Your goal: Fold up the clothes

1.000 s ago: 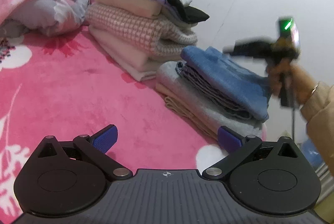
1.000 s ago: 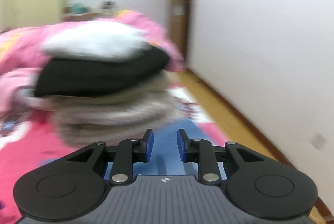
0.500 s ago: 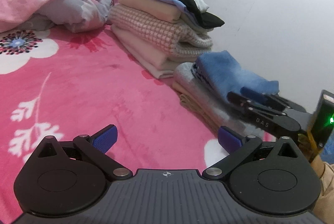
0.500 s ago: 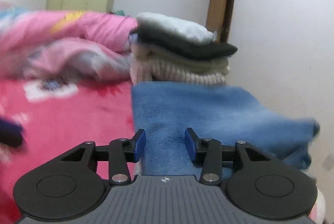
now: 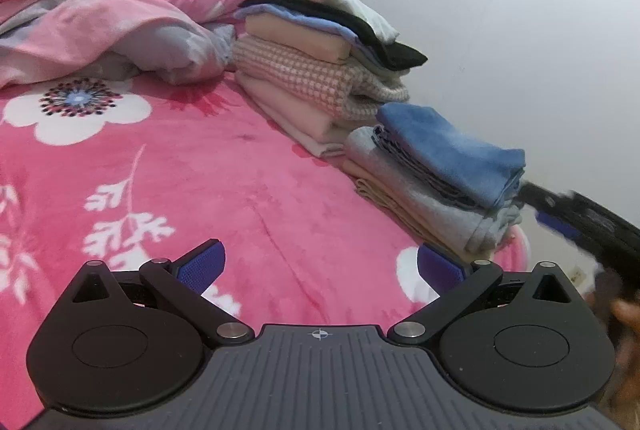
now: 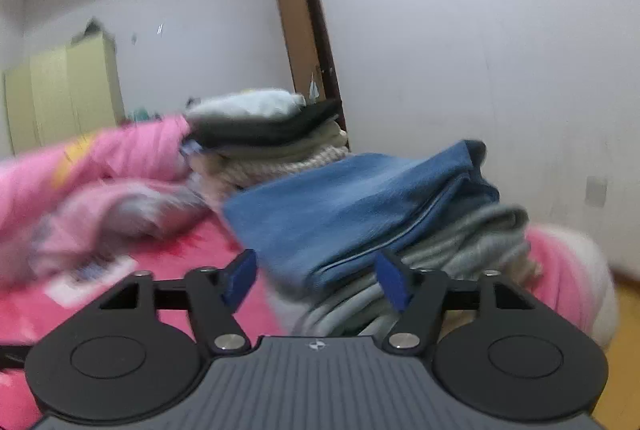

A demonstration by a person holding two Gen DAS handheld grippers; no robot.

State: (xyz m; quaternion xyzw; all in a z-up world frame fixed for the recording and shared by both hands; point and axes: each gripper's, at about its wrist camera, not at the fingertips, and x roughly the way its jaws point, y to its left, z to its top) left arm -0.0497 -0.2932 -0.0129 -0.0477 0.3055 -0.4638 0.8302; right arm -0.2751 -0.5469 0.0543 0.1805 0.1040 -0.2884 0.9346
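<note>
Blue folded top sits on the small pile, right in front of your right gripper
Its jaws just spread wide, not pinching it; your left gripper gapes over bare pink blanket

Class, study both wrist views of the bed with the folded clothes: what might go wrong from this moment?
1. The right gripper, jaws just opening, sits close to the blue garment; it may snag and unfold it.
2. The small pile lies at the bed's edge; a nudge might tip it off.
</note>
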